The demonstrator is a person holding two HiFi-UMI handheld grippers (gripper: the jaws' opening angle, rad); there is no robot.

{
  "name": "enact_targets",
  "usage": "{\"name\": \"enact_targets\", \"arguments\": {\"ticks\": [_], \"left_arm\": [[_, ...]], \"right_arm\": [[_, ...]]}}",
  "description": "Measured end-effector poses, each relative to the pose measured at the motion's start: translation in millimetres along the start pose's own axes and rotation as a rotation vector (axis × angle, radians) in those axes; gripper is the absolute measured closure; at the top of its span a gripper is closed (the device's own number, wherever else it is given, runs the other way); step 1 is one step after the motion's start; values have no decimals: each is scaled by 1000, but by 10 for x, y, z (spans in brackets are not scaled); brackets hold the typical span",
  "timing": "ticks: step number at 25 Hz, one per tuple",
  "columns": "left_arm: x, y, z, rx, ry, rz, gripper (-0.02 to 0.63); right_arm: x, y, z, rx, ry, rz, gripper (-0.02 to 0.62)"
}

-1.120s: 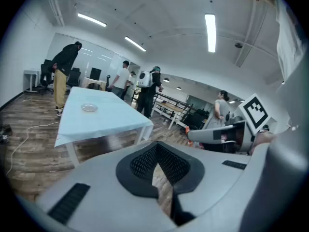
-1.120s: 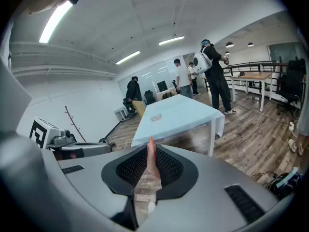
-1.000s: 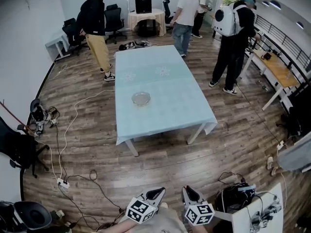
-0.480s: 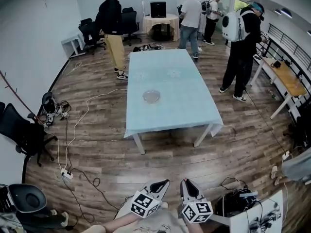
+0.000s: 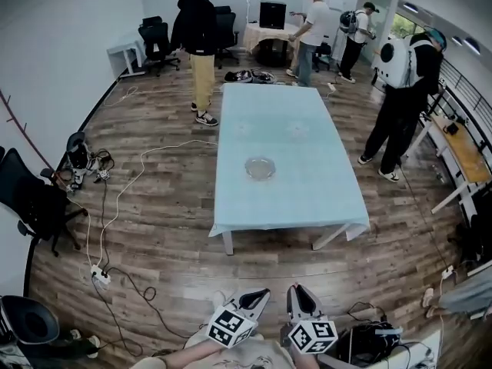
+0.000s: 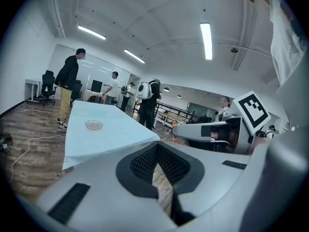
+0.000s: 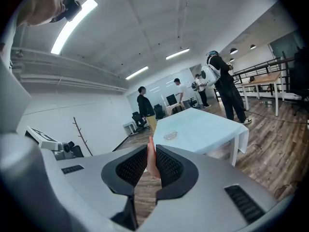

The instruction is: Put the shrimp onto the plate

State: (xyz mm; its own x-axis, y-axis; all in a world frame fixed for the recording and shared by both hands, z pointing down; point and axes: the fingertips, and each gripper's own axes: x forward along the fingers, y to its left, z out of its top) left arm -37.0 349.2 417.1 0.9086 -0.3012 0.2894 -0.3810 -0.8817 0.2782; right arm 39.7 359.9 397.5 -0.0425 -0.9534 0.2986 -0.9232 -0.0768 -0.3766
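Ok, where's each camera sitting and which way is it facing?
Head view: on the person's head, looking steeply down at the table and plate ahead; left gripper and right gripper show at the bottom.
Left gripper view: on the left gripper, looking along its closed jaws toward the table.
Right gripper view: on the right gripper, looking along jaws clamping the shrimp.
Shared: all three show the plate on the table.

Pink shrimp [image 7: 151, 158] clamped upright; plate [image 5: 260, 167] seemingly glass.

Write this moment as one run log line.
right gripper: shut on shrimp | left gripper: shut, empty | plate: looks empty, on table, away from both grippers
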Motion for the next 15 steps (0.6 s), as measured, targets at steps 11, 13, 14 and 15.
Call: {"name": "enact_targets", "arguments": {"ticks": [11, 13, 14, 15], "left_arm": [[-43, 1504, 567, 21, -57, -13, 598], [-114, 1679, 564, 31, -61, -22, 598], [-141, 1754, 548, 30, -59, -23, 598], [-161, 1819, 522, 24, -54, -22, 598]], "right_arm": [[1326, 537, 360, -33, -44, -47, 522], [1483, 652, 327, -45, -44, -51, 522], [1543, 705, 304, -47, -42, -52, 522], [1592, 754, 278, -45, -39, -52, 522]]}}
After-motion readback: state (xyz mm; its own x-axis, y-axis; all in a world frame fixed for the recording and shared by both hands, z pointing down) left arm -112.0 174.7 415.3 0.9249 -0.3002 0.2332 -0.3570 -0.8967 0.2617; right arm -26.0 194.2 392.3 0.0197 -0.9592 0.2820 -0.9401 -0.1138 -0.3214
